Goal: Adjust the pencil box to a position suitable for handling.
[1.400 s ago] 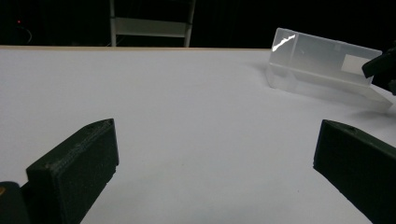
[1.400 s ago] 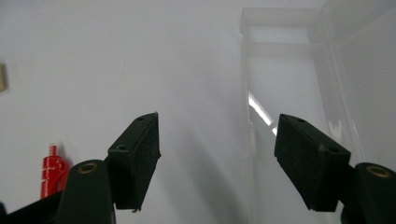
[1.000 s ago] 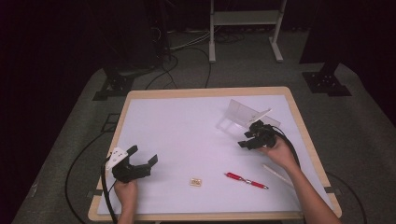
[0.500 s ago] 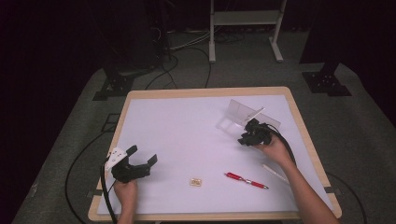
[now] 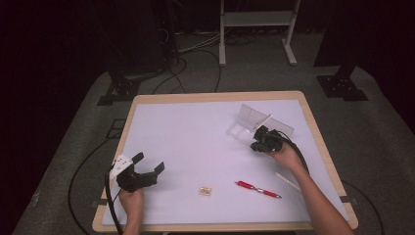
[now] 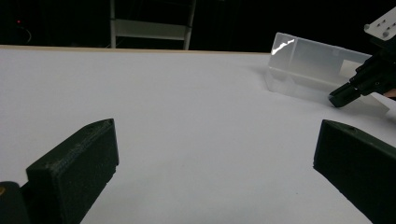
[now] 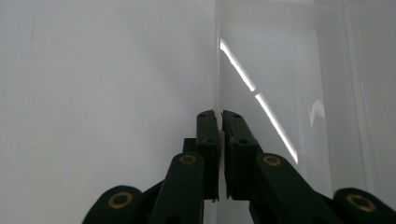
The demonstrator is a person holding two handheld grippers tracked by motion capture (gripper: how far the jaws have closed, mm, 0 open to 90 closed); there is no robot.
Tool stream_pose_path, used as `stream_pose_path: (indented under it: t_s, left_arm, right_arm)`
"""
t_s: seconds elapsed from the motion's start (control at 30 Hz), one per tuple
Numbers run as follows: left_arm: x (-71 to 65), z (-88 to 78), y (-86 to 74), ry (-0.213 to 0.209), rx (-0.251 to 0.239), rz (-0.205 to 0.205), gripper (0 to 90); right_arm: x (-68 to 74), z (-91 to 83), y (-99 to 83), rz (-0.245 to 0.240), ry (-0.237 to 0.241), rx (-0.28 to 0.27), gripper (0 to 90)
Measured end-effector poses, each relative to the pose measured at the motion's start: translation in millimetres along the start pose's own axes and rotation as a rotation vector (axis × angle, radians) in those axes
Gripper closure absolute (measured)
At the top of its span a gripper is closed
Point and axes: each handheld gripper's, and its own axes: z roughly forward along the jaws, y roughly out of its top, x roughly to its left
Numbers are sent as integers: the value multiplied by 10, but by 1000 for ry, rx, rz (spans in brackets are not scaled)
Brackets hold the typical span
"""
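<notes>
The wood-edged desk with a smooth white top [image 5: 195,132] carries everything. Set against the frames from a second ago, the layout is nearly unchanged: only the right hand-held gripper has crept slightly toward the clear box, while the left one and the small items lie as before.

At about 2 o'clock on the desk sits the clear plastic rectangular box [image 5: 252,119], glossy and see-through, with thin flat walls that catch a bright streak of light; in the left gripper view it [image 6: 310,65] lies toward 1 o'clock beyond a bare white surface.

The black right hand-held gripper [image 5: 258,141] is at the box's near edge. In the right gripper view its jaws [image 7: 220,135] are pressed together on a thin transparent wall of the box, which runs straight up between them, with brass-coloured rivets on the linkage below.

The black left hand-held gripper [image 5: 148,164], with a pale plate on top, rests at about 8 o'clock, its blocky matte jaws spread wide with nothing between them.

Toward 5 o'clock lies a slim red pen with a silver tip [image 5: 258,189], and left of it, near 6 o'clock, a small tan flat piece [image 5: 205,191], too small to identify.
</notes>
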Motion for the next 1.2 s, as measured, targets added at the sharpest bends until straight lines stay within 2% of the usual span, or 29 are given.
stream_pose_path:
  t_s: [0.33,0.47,0.67,0.8,1.03,1.2]
  left_arm:
    - [3,0,0,1,0,-4,0]
    - [3,-1,0,1,0,-3,0]
    - [4,0,0,1,0,-2,0]
    - [5,-1,0,2,1,-4,0]
    - [4,0,0,4,1,-5,0]
    - [4,3,0,4,-1,-10,0]
  right_arm:
    - [50,-27,39,-54,-11,4,856]
    - [75,-49,57,-90,-20,4,854]
    - [104,-115,49,-112,-27,2,851]
    - [124,-179,50,-125,-22,-19,850]
    - [259,-260,86,-178,-28,-28,851]
    - [373,-294,124,-226,-15,-39,850]
